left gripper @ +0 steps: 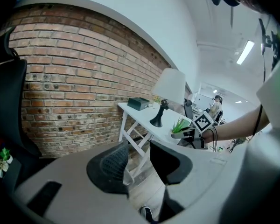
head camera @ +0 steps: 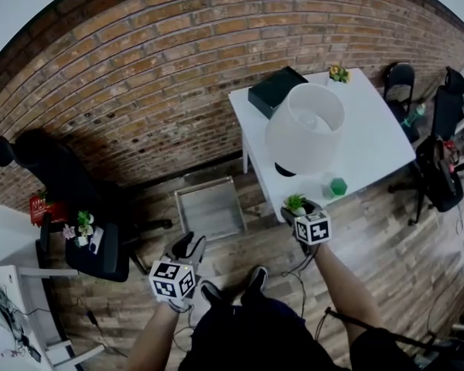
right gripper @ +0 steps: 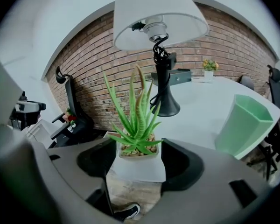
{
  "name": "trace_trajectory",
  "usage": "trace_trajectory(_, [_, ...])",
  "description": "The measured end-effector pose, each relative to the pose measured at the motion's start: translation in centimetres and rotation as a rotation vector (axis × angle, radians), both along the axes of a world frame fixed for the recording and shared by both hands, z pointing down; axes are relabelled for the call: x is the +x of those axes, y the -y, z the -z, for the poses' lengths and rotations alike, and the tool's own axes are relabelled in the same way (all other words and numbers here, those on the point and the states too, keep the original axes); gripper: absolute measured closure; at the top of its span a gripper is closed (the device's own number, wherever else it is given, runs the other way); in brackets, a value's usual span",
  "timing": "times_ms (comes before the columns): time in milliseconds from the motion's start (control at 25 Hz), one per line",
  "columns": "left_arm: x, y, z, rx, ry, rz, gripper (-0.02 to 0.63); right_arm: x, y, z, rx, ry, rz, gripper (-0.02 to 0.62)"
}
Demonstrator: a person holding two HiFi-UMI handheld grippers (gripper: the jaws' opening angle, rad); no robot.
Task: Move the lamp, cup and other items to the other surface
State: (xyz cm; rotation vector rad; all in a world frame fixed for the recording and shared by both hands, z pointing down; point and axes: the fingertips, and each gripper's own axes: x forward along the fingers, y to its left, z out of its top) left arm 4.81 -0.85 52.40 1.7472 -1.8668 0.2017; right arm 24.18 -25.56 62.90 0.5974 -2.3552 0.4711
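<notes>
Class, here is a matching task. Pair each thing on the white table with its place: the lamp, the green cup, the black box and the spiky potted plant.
Things:
1 lamp
2 green cup
3 black box
4 spiky potted plant

Places:
A at the near edge of the table, between the jaws of the right gripper
B far corner, next to the brick wall
C middle of the table
D near edge, beside the lamp's base

Pairs: 1-C, 2-D, 3-B, 4-A
</notes>
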Motion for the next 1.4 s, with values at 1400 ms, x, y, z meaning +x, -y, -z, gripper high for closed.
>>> trace_trajectory(1400, [-6.8, -4.7, 23.1, 0.450, 0.132, -0.032, 0.479, -13.4, -16.8, 31.9, 0.432, 0.515, 0.139, 0.412])
